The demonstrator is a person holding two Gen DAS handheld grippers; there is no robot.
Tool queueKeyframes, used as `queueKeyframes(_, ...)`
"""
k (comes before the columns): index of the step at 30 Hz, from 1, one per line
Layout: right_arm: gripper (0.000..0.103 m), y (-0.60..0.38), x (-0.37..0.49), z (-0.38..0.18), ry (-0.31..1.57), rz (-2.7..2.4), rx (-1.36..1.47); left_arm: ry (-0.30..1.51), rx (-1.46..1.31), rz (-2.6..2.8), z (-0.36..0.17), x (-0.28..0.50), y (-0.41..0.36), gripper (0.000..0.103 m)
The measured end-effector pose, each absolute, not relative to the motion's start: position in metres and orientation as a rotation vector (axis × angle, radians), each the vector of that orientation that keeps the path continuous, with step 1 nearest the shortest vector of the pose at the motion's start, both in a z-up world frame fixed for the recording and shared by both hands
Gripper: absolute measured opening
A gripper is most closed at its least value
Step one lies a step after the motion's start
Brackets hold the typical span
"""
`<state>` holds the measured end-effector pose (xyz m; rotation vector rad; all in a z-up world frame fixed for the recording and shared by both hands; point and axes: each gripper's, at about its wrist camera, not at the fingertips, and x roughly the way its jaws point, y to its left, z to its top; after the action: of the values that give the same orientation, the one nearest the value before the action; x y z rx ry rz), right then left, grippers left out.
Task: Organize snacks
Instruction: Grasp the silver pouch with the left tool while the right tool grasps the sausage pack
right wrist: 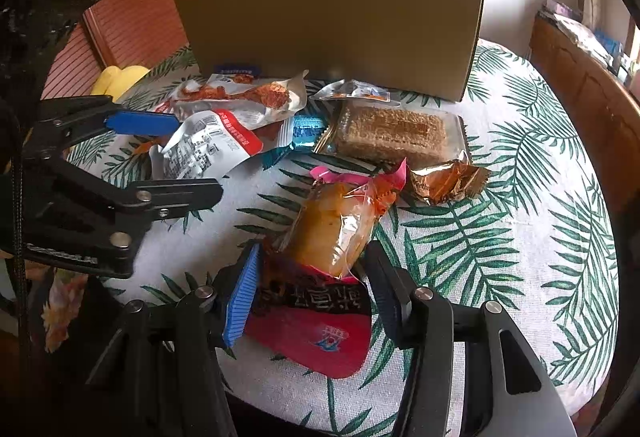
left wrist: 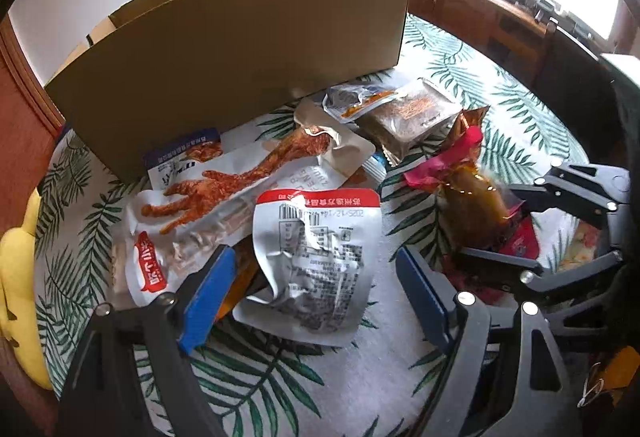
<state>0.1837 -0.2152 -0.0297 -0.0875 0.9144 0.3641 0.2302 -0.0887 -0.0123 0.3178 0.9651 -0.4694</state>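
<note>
**A:** Start at the right fingers. What have I got?

**B:** The right gripper (right wrist: 310, 291) is about half open, and the red pack (right wrist: 316, 321) sits between the blue pads (right wrist: 240, 297). The left-hand pad looks to be against the wrapper; on the far side I cannot tell whether the pad presses. I'd call it a light hold at best.

**A:** And its long axis?

**B:** It runs straight away from my fingers, toward the box (right wrist: 332, 37). The clear end with the orange snack inside points at the box, the red end lies back toward my wrist. So I grip across the short way, near the tail.

**A:** Left side?

**B:** The left gripper (left wrist: 316, 293) stands wide open, holding nothing. The white pouch (left wrist: 316, 261) lies between its fingers, crumpled, print side up, untouched. Its long axis also runs roughly away from the fingers.

**A:** Which hand is nearer what?

**B:** Right owns the red pack, left the white pouch. Beyond them lie the chicken-foot pack (left wrist: 248, 177), the cake (right wrist: 390, 133) and a gold wrapper (right wrist: 448, 179), all on the leaf cloth (right wrist: 520, 237) in front of the box.

**A:** Next move?

**B:** My guess: firm up the right grip, then carry forward and up over the box wall.
</note>
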Motion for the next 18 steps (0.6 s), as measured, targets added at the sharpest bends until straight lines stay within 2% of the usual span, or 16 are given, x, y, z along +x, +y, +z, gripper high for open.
queueKeyframes(5,0.054,-0.214,0.183,-0.031,0.906,0.362,-0.085,0.971,0.347,-0.463,-0.017,0.233,-0.092,0.082)
queueKeyframes(9,0.054,-0.214,0.182,-0.031,0.904,0.362,-0.088,0.97,0.346,-0.467,-0.016,0.231,-0.089,0.061)
queueKeyframes(16,0.056,-0.213,0.185,-0.03,0.907,0.366,-0.09,0.958,0.261,-0.509,-0.009,0.225,-0.072,0.059)
queueKeyframes(18,0.053,-0.213,0.185,-0.029,0.902,0.369,-0.101,0.945,0.233,-0.514,-0.005,0.222,-0.067,0.058)
